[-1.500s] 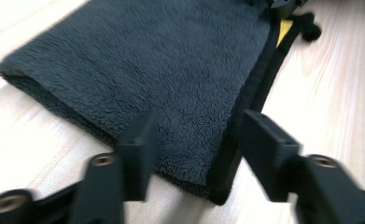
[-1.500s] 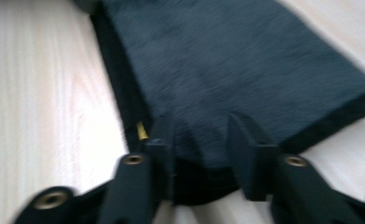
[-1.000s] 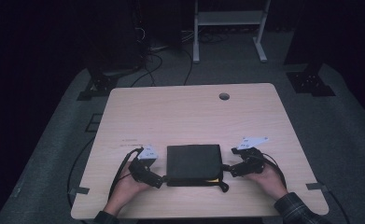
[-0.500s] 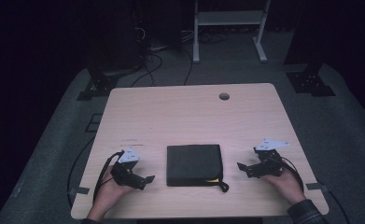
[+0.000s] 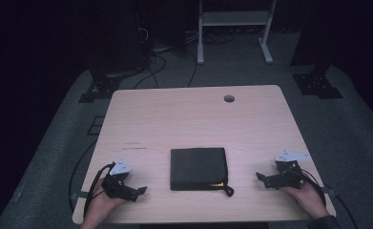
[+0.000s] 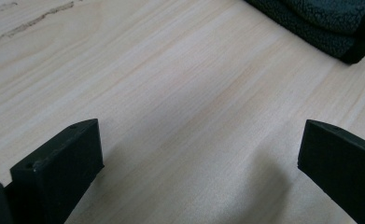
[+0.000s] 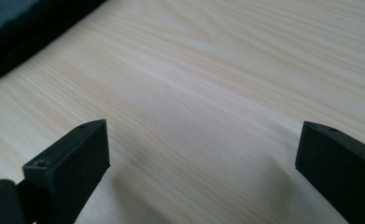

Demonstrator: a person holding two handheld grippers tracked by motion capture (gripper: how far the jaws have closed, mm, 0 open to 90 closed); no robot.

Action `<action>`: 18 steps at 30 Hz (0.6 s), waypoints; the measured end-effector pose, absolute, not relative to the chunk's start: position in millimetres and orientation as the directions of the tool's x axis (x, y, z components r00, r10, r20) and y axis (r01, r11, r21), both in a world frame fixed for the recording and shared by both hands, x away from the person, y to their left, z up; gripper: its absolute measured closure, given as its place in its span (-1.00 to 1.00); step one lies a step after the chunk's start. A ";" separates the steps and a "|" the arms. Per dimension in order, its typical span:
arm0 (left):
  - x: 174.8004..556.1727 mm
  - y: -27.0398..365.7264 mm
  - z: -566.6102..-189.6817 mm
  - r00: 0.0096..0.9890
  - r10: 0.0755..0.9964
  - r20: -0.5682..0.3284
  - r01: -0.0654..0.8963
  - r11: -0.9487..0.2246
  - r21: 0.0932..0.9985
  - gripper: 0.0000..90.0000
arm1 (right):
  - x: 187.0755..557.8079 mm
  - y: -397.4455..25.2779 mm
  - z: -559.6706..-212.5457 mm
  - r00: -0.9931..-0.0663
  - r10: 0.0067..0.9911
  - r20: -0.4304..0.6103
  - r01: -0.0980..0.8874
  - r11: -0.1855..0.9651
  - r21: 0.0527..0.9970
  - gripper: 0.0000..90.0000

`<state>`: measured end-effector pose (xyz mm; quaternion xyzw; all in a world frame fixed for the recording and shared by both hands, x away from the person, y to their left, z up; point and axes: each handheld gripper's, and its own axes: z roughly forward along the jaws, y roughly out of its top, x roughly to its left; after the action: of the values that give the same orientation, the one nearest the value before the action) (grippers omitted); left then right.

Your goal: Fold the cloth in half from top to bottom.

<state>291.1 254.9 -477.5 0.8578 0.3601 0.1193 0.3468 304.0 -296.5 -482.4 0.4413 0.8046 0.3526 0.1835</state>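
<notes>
Light wood table (image 5: 193, 124) with a round hole (image 5: 229, 98) near its far edge. Grey carpet floor (image 5: 60, 143) around it, black cables (image 5: 160, 62) trailing beyond. White frame legs (image 5: 233, 28) at the back. Black stand bases (image 5: 317, 83) at both far corners.

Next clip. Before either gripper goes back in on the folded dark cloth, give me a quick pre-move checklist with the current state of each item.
1. Left gripper open, nothing between its fingers: ok.
2. Right gripper open, nothing held: ok.
3. Both grippers apart from the folded dark cloth, one on each side: ok.
4. Cloth lies flat on the table, well inside its edges: ok.
5. Bare wood between each gripper and the cloth, nothing in the way: ok.
6. What the small yellow bit and dark loop at the cloth's near right corner are: cannot tell.
</notes>
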 end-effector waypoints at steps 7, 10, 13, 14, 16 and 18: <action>287.0 257.2 -482.8 0.725 0.689 0.013 0.481 -0.519 0.707 -1.00 | 297.7 -304.3 -487.7 -0.520 0.854 0.010 0.601 0.357 0.715 -0.95; 286.2 259.2 -483.5 0.728 0.685 0.016 0.473 -0.520 0.712 -1.00 | 294.8 -308.2 -487.9 -0.510 0.860 0.010 0.605 0.350 0.716 -0.95; 286.1 259.2 -483.5 0.728 0.685 0.016 0.473 -0.519 0.712 -1.00 | 294.1 -309.7 -488.0 -0.511 0.860 0.012 0.605 0.350 0.715 -0.95; 286.1 259.2 -483.5 0.728 0.685 0.016 0.473 -0.519 0.712 -1.00 | 293.8 -310.1 -488.0 -0.510 0.860 0.012 0.605 0.349 0.716 -0.95; 286.1 259.2 -483.5 0.728 0.685 0.016 0.473 -0.519 0.712 -1.00 | 293.8 -310.1 -488.0 -0.511 0.860 0.013 0.605 0.349 0.716 -0.95; 286.1 259.2 -483.5 0.729 0.685 0.016 0.472 -0.519 0.712 -1.00 | 293.7 -310.3 -488.0 -0.512 0.859 0.012 0.604 0.350 0.716 -0.95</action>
<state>286.1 259.2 -483.5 0.8587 0.3369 0.1492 0.3561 293.7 -310.3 -488.0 0.4572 0.8001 0.3406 0.1868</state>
